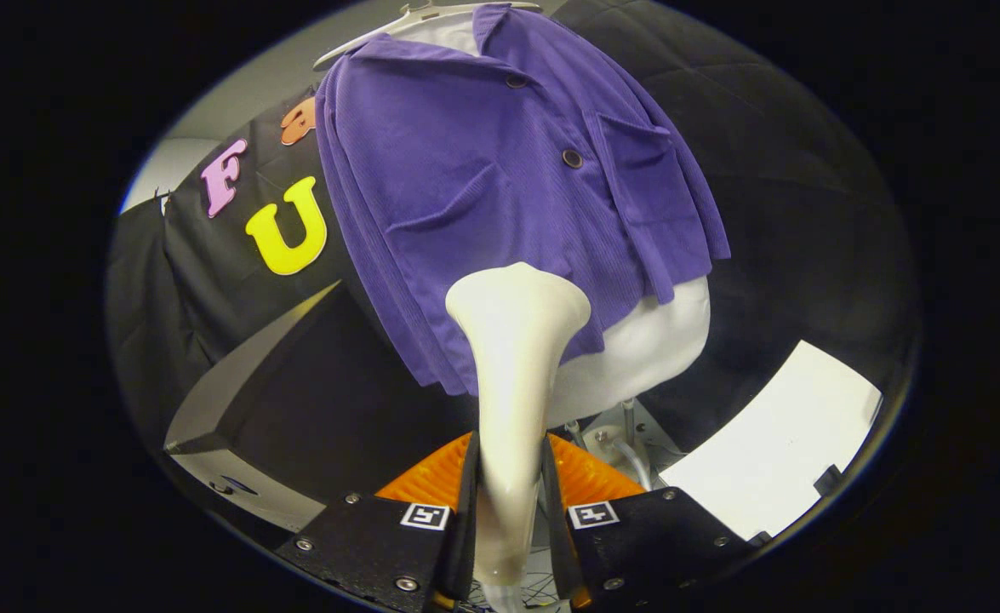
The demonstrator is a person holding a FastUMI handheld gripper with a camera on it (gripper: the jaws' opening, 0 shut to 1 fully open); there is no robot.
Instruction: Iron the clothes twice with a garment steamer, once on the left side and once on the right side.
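A purple corduroy jacket (500, 179) with dark buttons and two chest pockets hangs on a white mannequin torso (644, 349) under a white hanger (414, 21). My gripper (510, 477) is shut on the handle of a cream garment steamer (517, 358). The steamer's flared head sits just ahead of the fingers, against the lower hem of the jacket, near the middle and a little toward the side with the lower pocket. Whether the head touches the cloth I cannot tell.
A grey box with a dark top (295, 400) stands left of the mannequin. A white sheet or board (772, 443) lies to the right. The mannequin's metal stand and base (619, 434) are just beyond the fingers. Black cloth walls surround the booth.
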